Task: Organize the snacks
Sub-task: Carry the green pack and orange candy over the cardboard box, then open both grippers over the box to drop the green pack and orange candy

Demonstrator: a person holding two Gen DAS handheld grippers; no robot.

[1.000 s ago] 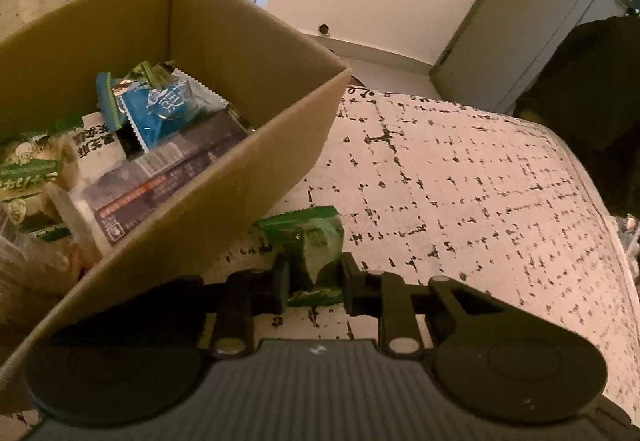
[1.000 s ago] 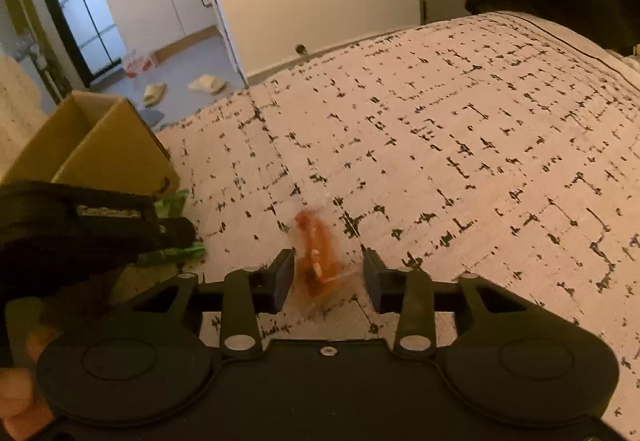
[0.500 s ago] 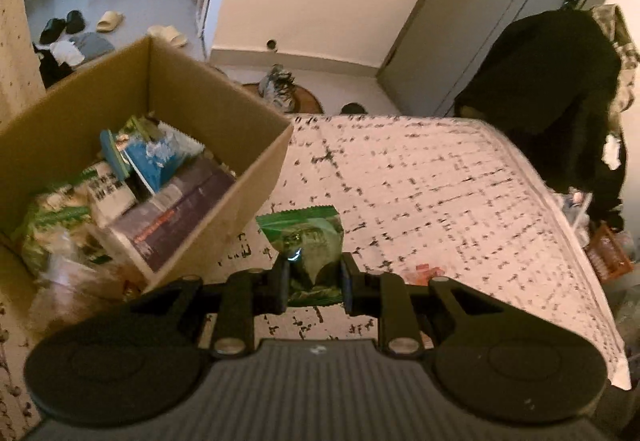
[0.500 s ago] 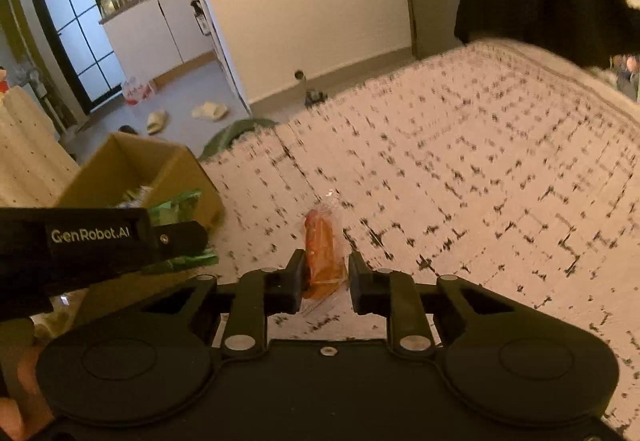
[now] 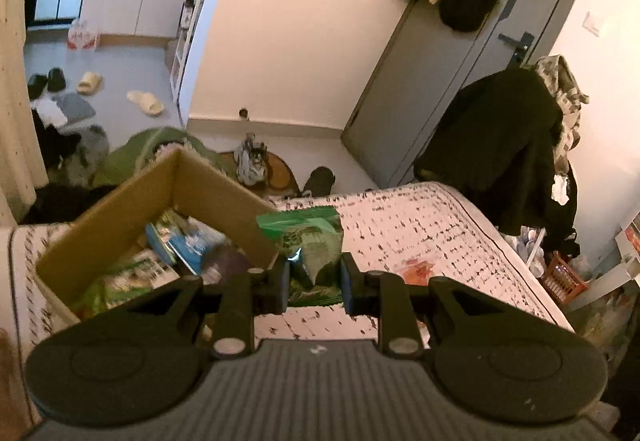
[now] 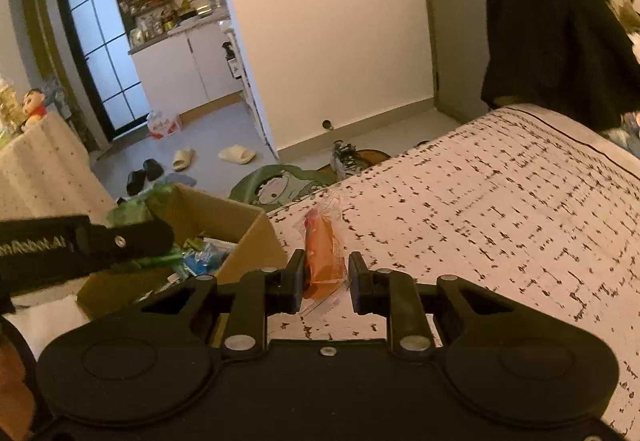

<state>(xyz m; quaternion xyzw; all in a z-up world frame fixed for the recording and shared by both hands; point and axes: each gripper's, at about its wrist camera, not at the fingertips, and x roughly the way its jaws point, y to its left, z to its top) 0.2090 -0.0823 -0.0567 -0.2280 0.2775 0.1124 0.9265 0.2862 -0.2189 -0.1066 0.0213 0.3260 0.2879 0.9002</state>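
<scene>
Both grippers lifted since earlier: left gripper pinches green packet between fingers, right gripper pinches orange snack; box ahead-left, part-filled; both still undropped.

A bed covered in a pale spread with a broken dark grid pattern carries the things; a black line runs along its right edge and round its rounded far corner. An open cardboard box stands directly on it at the left, near the far edge, filled with snack packets; an orange packet lies flat on the spread to the right of the box, well apart from it, partly hidden in the left wrist view.
</scene>
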